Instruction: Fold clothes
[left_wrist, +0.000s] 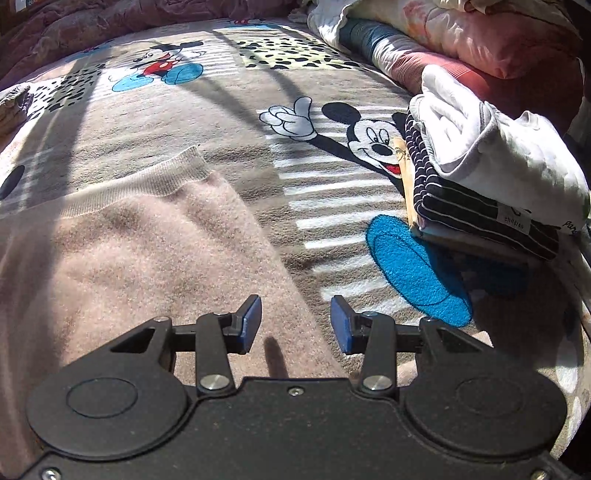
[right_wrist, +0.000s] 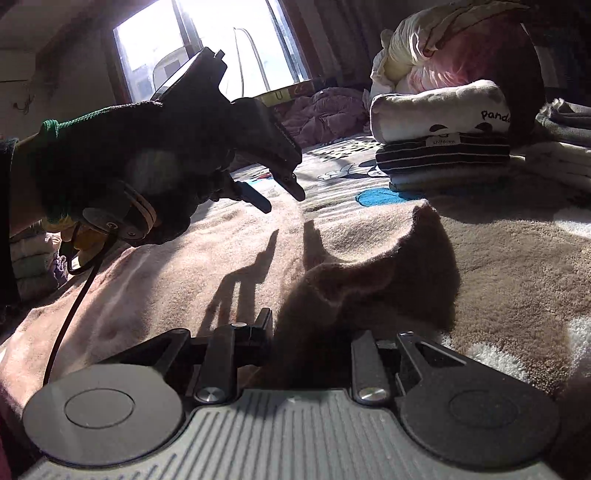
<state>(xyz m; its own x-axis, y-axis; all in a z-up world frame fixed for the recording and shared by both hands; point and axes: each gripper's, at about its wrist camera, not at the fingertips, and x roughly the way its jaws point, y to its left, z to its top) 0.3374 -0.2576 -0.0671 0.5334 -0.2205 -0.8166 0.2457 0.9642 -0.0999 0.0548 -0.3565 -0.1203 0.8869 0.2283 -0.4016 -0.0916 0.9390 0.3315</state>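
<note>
A pink knitted sweater (left_wrist: 129, 251) lies spread on the Mickey Mouse blanket (left_wrist: 229, 122), its ribbed hem towards the far side. My left gripper (left_wrist: 295, 321) hovers over the sweater's right edge, open, with nothing between its blue pads (left_wrist: 251, 321). In the right wrist view a gloved hand holds that left gripper (right_wrist: 280, 195) above the sweater (right_wrist: 184, 266). My right gripper (right_wrist: 312, 339) is shut on a raised fold of the sweater's edge, which bunches up between its fingers and stands above the blanket (right_wrist: 517, 258).
A stack of folded clothes (left_wrist: 480, 173), white on top of dark striped, sits at the right on the blanket; the same stack (right_wrist: 439, 147) shows ahead right. Pillows and bedding (right_wrist: 454, 48) pile behind it. A purple duvet (right_wrist: 325, 110) and a bright window (right_wrist: 207, 40) lie beyond.
</note>
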